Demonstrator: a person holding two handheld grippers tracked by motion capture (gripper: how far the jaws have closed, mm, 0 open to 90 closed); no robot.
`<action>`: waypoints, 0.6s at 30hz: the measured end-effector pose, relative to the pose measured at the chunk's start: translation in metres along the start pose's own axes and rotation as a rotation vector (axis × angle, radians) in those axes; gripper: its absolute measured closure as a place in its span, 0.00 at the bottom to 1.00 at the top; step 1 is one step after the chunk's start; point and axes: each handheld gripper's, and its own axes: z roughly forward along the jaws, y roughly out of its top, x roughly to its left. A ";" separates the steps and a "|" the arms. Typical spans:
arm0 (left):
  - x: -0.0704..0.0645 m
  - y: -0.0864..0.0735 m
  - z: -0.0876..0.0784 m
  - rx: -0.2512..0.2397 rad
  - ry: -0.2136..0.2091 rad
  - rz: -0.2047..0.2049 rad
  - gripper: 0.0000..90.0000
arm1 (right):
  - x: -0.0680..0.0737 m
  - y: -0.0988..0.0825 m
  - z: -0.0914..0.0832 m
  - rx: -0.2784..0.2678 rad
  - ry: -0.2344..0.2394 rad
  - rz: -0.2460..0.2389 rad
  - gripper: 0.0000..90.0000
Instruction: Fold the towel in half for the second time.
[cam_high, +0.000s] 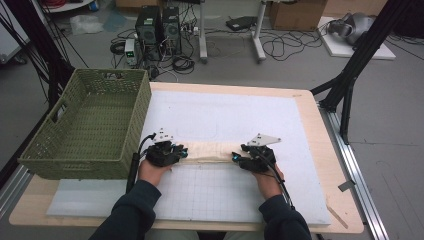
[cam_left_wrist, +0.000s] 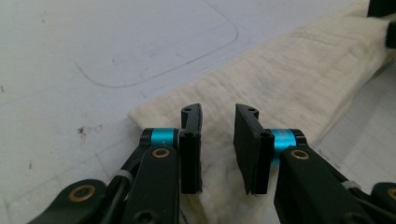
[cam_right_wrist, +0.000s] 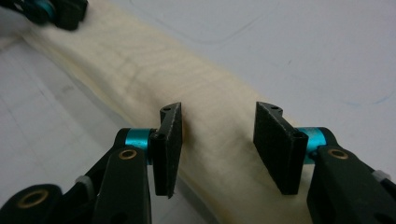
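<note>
A cream cloth (cam_high: 212, 150), folded into a long narrow strip, is lying across the white mat (cam_high: 225, 115) on the table (cam_high: 320, 150), running from one claw to the other. The left claw (cam_high: 183, 153) is sitting at the strip's left end. In the left gripper view (cam_left_wrist: 217, 140) its jaws are standing a little apart over the cloth's corner, with cloth between them; whether the pads are pressing on it I cannot tell. The right claw (cam_high: 235, 157) is sitting at the strip's right end. In the right gripper view (cam_right_wrist: 218, 140) its jaws are spread, straddling the strip with a gap on each side, and the left claw is showing far off at the top left corner (cam_right_wrist: 56, 11). Both hands are coming in from the near edge in dark sleeves (cam_high: 135, 215). A green woven basket (cam_high: 75, 145) is standing on the table's left side, just beside the left claw. Beyond the table, computer towers (cam_high: 157, 27) and loose cables are lying on the floor.
</note>
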 end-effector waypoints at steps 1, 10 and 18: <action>-0.001 0.000 0.000 -0.002 0.001 0.004 0.80 | -0.001 -0.002 0.002 0.015 -0.003 -0.005 0.58; -0.001 -0.001 0.000 0.014 0.001 0.013 0.80 | -0.022 -0.016 -0.011 0.022 -0.045 0.042 0.57; -0.001 -0.001 0.000 0.019 0.001 0.015 0.79 | -0.036 -0.024 -0.030 0.033 -0.082 0.058 0.61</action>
